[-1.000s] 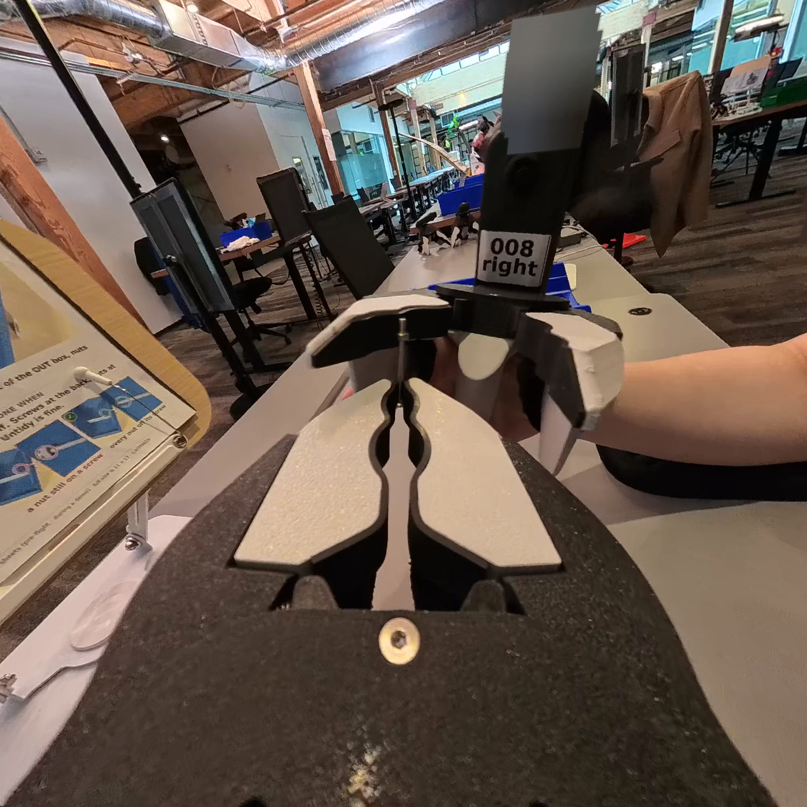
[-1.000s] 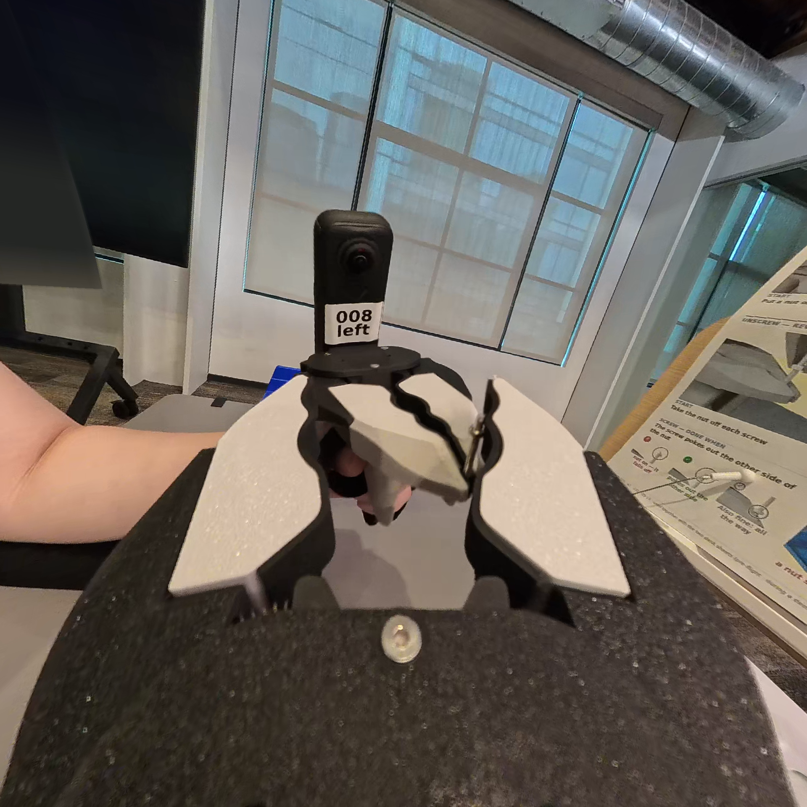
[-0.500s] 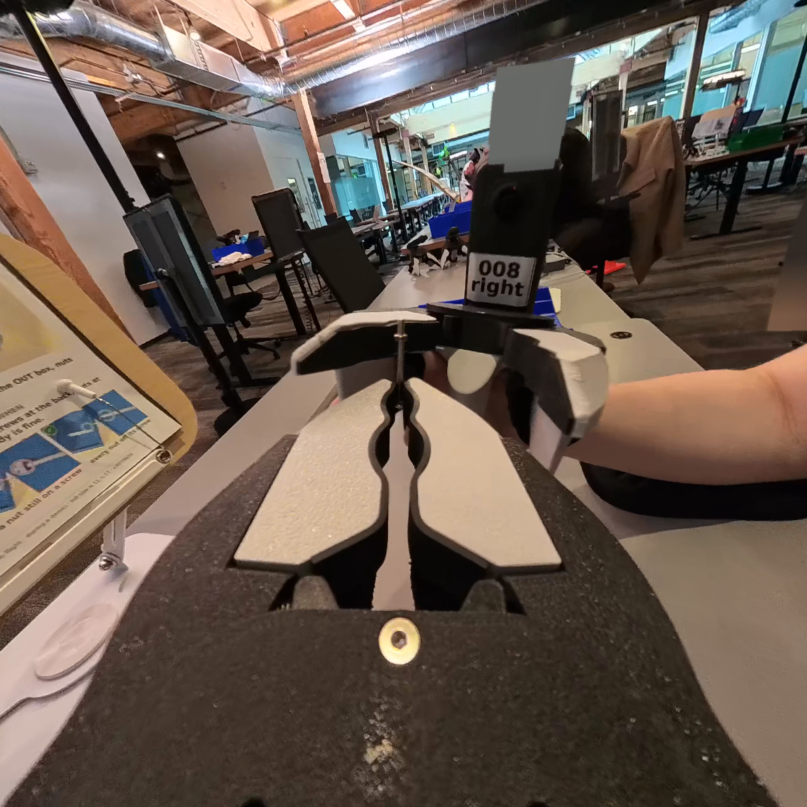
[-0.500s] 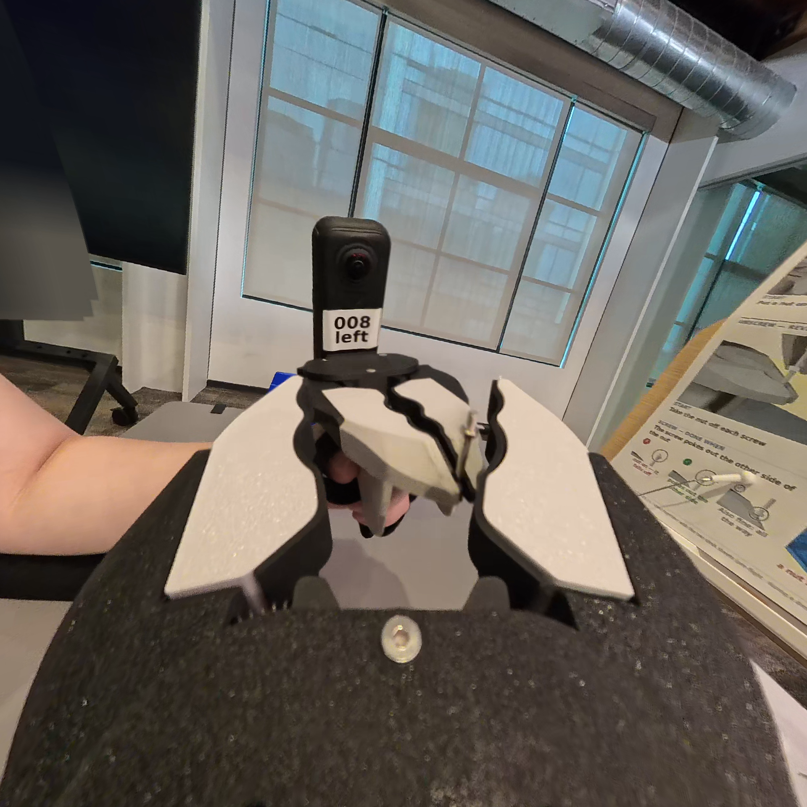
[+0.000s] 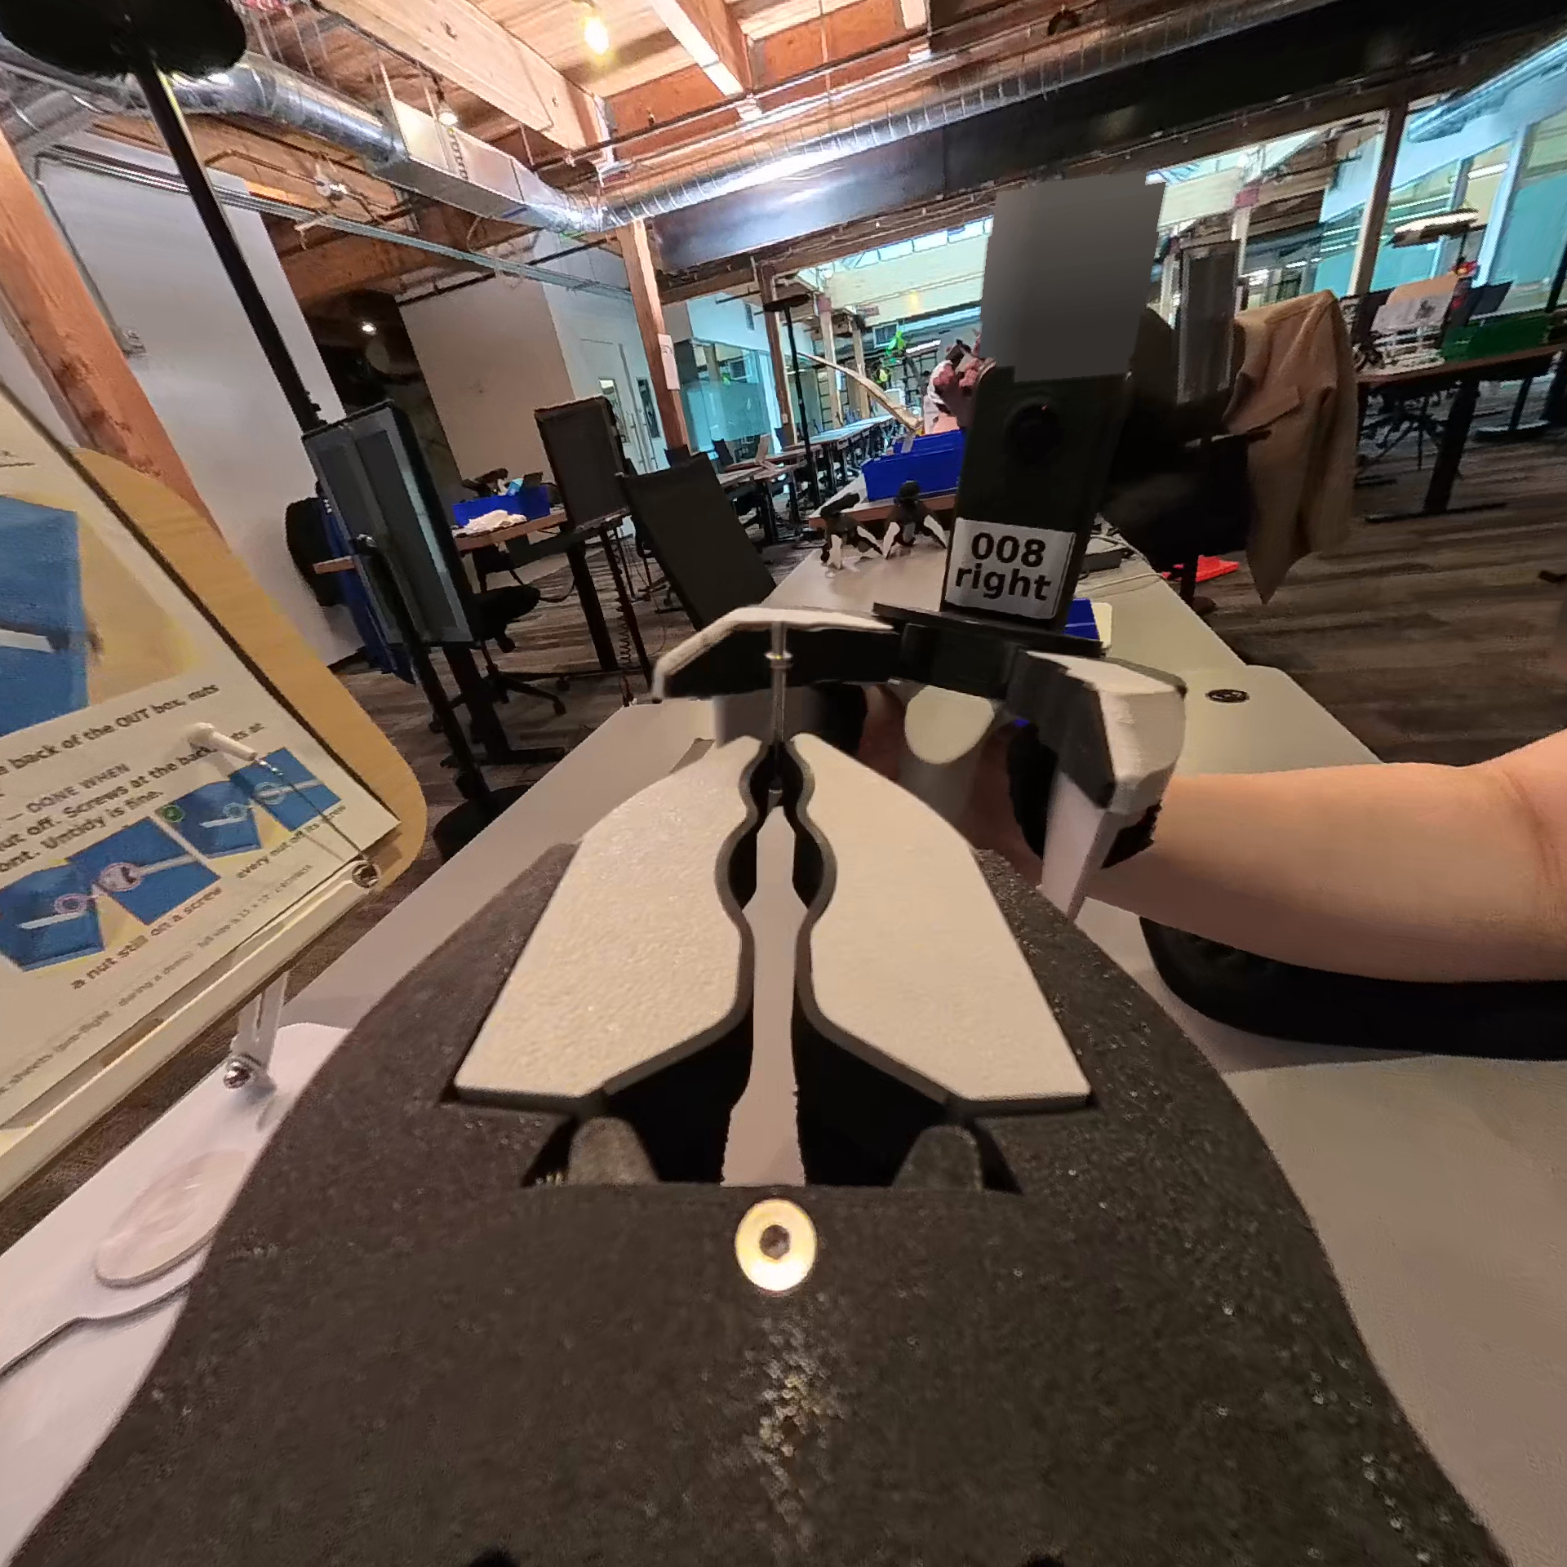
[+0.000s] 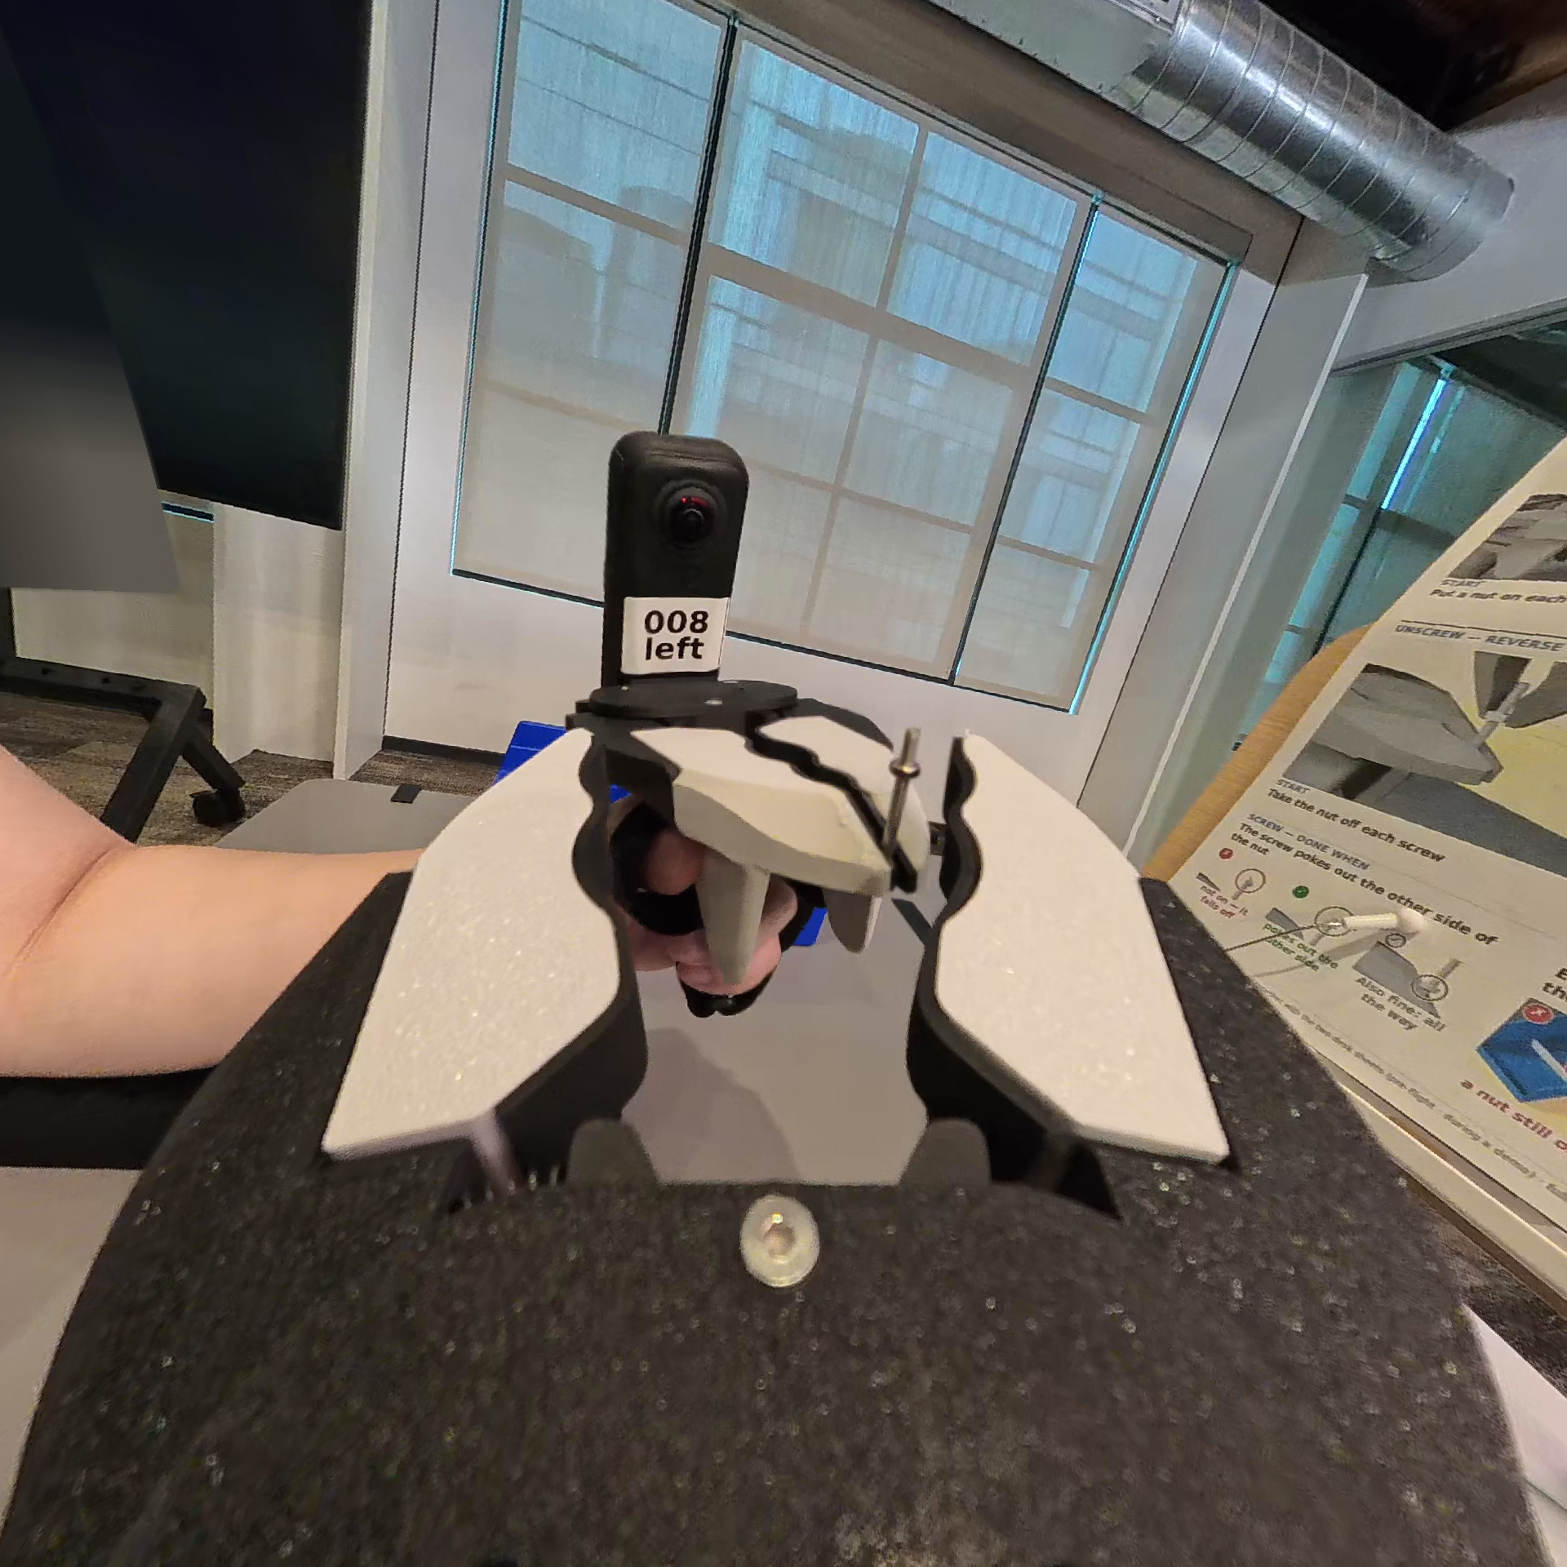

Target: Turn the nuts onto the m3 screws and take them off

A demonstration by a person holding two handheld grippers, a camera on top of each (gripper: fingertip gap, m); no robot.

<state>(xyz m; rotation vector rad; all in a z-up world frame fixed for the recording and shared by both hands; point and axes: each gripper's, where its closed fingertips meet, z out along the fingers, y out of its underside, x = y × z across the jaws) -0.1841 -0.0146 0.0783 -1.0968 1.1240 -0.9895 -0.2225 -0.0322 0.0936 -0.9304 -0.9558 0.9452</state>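
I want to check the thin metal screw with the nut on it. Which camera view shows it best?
The right wrist view: the screw stands clear against the left gripper's pale shut fingers, nut near its top. In the left wrist view the screw shows too, but against the right gripper's dark finger.

white camera labels (image 5: 1005, 566), printed instruction board (image 6: 1399, 848)

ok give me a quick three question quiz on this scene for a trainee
1. True or false: the left gripper is shut on a thin metal screw.
2. Multiple choice: the right gripper is A) shut on the screw, B) wide open, C) out of sight.
3. Fill in: a small ___ sits on the screw's shaft, above the left gripper's fingertips.

Key: 1 true. 2 B. 3 nut.
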